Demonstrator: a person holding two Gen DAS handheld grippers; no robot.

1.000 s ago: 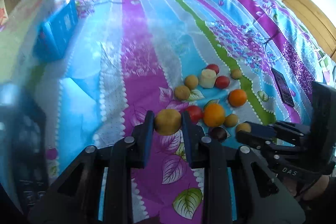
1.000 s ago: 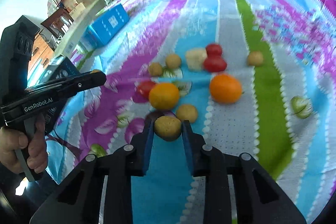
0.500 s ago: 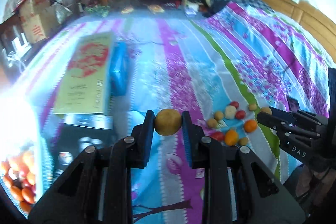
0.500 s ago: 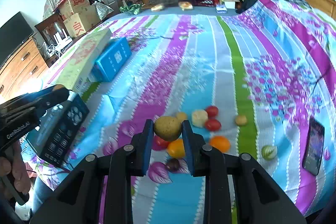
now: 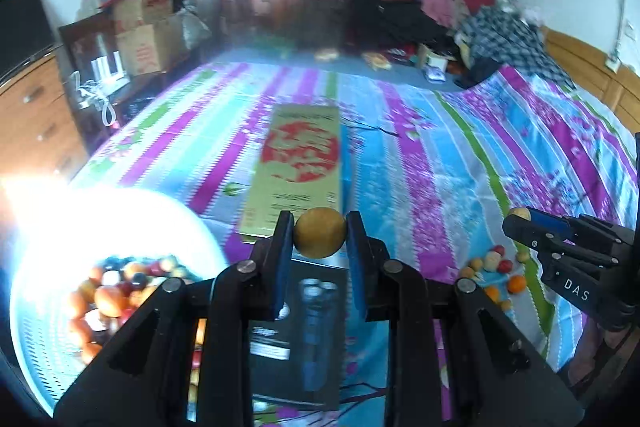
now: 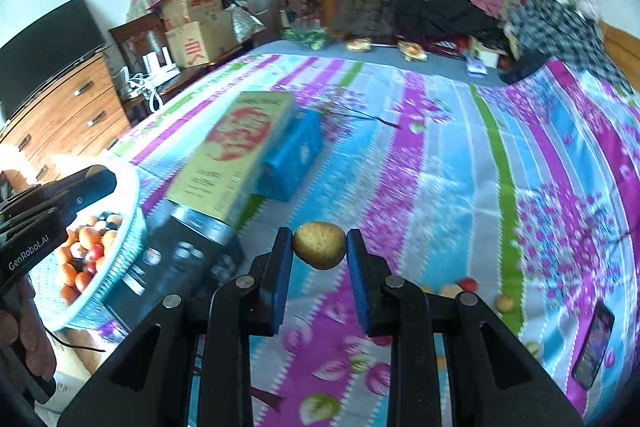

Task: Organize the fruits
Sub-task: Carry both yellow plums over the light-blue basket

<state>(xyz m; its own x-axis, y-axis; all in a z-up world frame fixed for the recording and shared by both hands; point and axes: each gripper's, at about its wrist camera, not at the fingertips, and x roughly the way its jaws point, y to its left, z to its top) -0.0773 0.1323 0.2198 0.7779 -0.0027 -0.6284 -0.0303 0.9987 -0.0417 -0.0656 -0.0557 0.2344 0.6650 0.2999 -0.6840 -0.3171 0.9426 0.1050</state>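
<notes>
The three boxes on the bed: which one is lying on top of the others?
The long yellow cardboard box with the red print. It rests across the blue box and the black box, which both sit directly on the striped bedsheet.

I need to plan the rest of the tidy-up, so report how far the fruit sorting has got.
Done: the white basket already holds many fruits.
In hand: the left tongs grip a round yellow fruit; the right tongs grip a speckled yellow-brown fruit.
Left: a cluster of loose fruits lies on the striped bedsheet.
</notes>
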